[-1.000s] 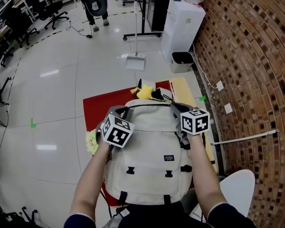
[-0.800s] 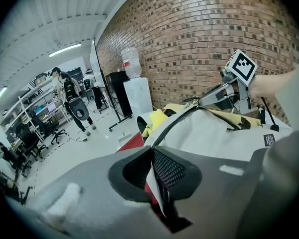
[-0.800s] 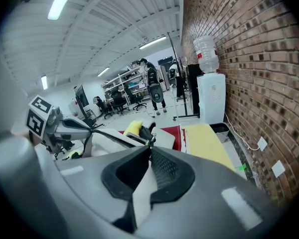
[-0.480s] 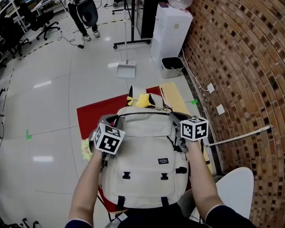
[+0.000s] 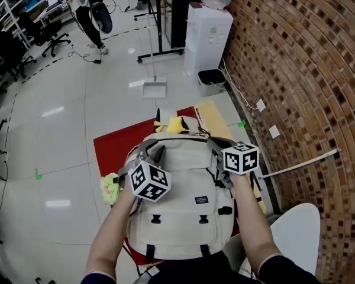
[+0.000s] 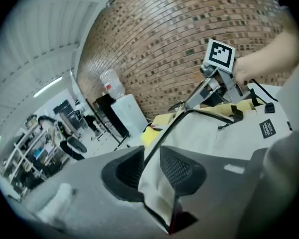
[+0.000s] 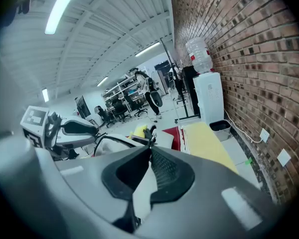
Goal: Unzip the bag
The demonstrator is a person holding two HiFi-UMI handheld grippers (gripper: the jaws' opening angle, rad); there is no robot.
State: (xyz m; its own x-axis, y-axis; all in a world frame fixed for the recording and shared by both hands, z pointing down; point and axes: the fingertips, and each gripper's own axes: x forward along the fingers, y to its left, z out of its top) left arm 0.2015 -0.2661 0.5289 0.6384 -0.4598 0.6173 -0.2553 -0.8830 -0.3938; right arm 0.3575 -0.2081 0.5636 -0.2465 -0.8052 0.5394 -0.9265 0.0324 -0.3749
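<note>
Jaws of left hand-held gripper (image 6: 151,158) just opened, bag (image 5: 186,185) between them.

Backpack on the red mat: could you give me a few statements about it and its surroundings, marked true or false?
1. The backpack is cream-coloured. True.
2. It lies on a blue mat. False: the mat is red.
3. A water dispenser stands against the brick wall. True.
4. The left claw is clamped shut. False: its jaws stand apart, having just been opening, with backpack fabric showing between them.
5. A dustpan lies on top of the backpack. False: the dustpan rests on the floor, well beyond it.
</note>
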